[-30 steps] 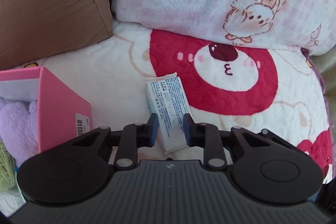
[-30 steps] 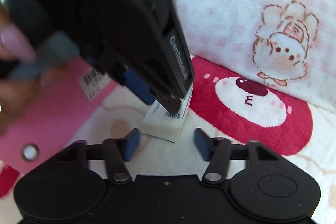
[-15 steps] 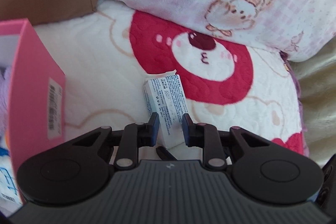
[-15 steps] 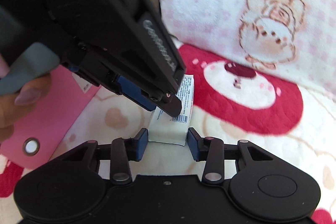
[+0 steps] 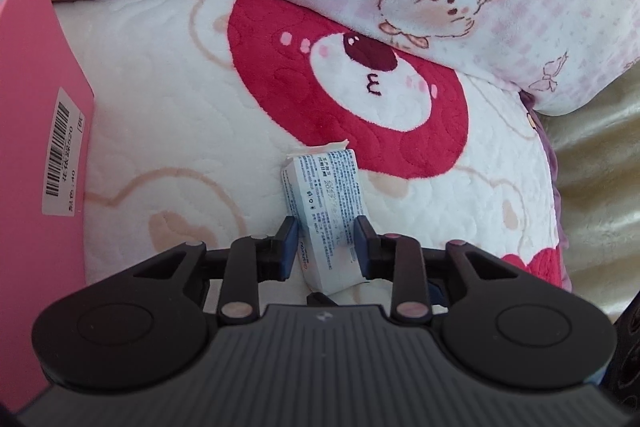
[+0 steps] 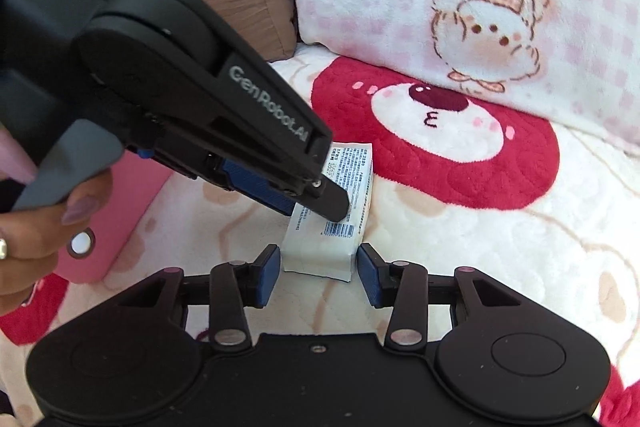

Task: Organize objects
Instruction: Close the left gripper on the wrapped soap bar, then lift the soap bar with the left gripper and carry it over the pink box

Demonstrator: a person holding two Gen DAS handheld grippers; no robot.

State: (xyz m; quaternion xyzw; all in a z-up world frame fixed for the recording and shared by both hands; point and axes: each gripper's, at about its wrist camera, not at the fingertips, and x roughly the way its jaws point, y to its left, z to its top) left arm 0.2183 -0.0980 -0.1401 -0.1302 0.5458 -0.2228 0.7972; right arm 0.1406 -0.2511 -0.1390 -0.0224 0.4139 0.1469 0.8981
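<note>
Tissue packet (image 5: 326, 215) is lying on the bear-print blanket (image 5: 180, 107), beside the pink box (image 5: 36, 131). Left gripper (image 5: 326, 247), angling downward, is straddling it; its jaws have just been opening, pads barely clear. Right gripper (image 6: 316, 269) is bracketing the packet's near end, jaws slightly apart, not pressing.

Packet (image 5: 326, 215) right of box (image 5: 36, 131)

light: bright, soft daylight | shadows: faint | focus: sharp – slight haze | edges: fisheye bending, dark corners
</note>
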